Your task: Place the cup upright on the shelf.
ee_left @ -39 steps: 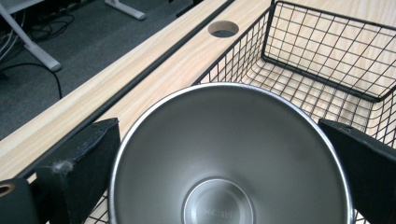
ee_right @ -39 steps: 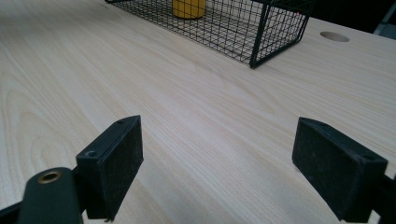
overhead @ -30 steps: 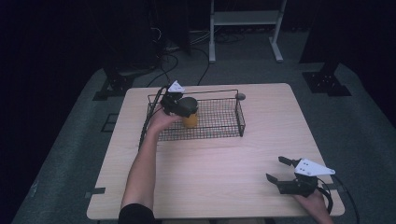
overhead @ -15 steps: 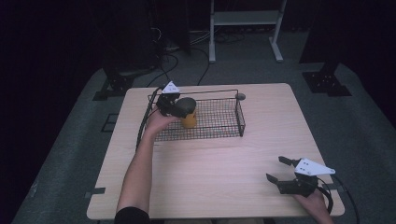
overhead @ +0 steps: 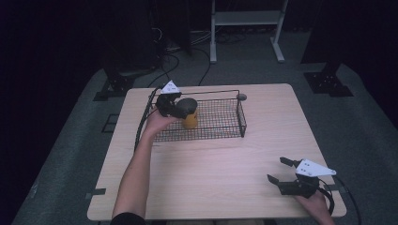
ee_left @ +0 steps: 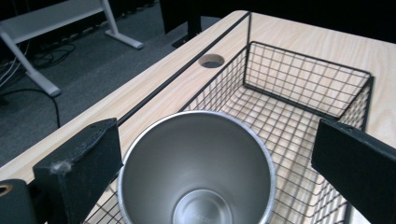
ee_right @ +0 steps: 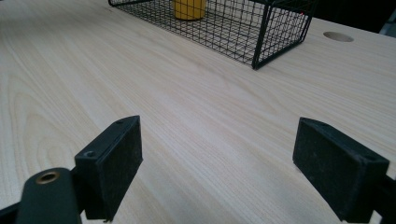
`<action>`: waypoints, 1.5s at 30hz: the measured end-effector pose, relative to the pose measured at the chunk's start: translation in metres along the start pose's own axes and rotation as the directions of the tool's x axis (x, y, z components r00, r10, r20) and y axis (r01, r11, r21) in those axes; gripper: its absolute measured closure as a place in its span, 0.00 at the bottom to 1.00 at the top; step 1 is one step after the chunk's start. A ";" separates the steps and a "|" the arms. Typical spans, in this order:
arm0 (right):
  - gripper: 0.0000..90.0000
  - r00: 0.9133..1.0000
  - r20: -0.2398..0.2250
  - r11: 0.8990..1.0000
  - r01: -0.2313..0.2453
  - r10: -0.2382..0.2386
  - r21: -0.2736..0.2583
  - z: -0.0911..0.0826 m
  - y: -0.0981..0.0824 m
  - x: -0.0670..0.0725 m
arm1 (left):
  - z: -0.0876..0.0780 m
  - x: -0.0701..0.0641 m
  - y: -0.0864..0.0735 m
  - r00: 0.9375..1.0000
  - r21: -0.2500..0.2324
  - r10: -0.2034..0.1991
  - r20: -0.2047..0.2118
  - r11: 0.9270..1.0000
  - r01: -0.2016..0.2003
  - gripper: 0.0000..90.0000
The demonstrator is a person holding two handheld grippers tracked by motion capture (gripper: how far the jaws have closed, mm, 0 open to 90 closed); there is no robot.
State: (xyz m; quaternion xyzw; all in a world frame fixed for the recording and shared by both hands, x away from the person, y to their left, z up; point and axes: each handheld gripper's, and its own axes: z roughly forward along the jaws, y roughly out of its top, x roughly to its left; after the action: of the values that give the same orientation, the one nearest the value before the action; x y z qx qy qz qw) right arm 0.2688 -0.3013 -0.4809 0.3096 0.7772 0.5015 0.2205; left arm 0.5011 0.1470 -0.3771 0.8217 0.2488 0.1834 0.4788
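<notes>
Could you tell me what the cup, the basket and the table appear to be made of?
The cup looks like brushed steel inside: grey, with soft reflections and a thin bright rim; outside it shows yellow, perhaps a coating. The basket seems to be thin metal wire with a matt black finish, joined in a square grid. The table shows pale wood grain, either wood or a laminate; I cannot tell which.

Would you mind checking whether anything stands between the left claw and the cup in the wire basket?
Nothing visible does. In the left gripper view the steel-lined yellow cup sits directly between the left claw's jaws, with a gap at the right one. It stands upright inside the wire basket, whose walls lie around it, not between.
</notes>
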 end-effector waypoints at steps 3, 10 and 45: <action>0.16 1.000 0.001 1.000 0.001 -0.001 0.000 0.000 0.000 0.000 | -0.003 -0.003 0.001 1.000 -0.018 0.002 0.010 1.000 -0.002 0.01; 0.16 1.000 0.004 1.000 0.002 -0.002 0.003 0.000 0.000 0.000 | -0.009 -0.009 -0.005 1.000 -0.025 0.008 0.019 1.000 -0.007 0.01; 0.16 1.000 0.009 1.000 0.000 0.000 0.006 0.000 0.000 0.000 | -0.043 -0.039 -0.026 0.998 -0.125 0.027 0.058 0.992 -0.020 0.01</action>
State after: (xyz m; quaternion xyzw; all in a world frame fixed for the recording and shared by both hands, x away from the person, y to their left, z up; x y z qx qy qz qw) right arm 0.2690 -0.3008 -0.4809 0.3126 0.7777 0.4978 0.2229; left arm 0.4403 0.1651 -0.3816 0.7981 0.2129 0.1798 0.5342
